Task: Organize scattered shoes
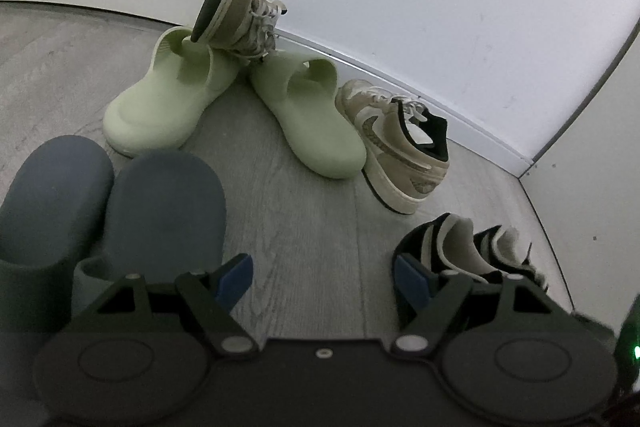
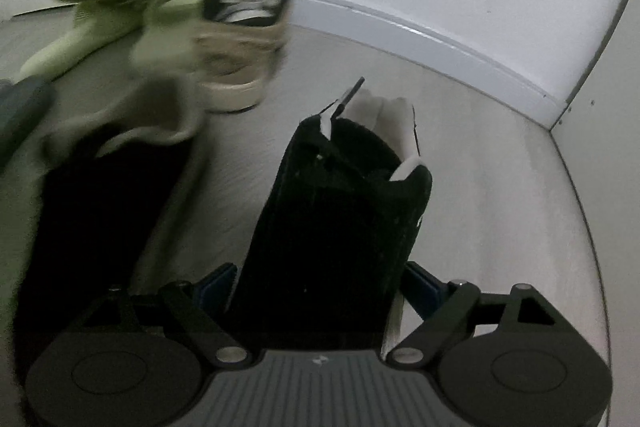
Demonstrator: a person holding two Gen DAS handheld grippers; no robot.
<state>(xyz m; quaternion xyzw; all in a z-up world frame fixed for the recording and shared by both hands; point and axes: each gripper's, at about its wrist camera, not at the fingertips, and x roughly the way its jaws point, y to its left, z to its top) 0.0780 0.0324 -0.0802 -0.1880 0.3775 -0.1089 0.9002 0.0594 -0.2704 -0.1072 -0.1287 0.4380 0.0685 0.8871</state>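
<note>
On the floor [image 1: 304,227], from left to right, two blue slippers [image 1: 120,203] stood paired, two green slippers [image 1: 224,107] lay splayed, one beige sneaker [image 1: 236,15] tipped on them, its mate [image 1: 400,147] near the wall. The left gripper [image 1: 324,271] hung released and empty. The right gripper [image 2: 320,283] had its jaws around a black sneaker [image 2: 340,207]; whether they pressed it I cannot tell. Most sorting seemed left.
</note>
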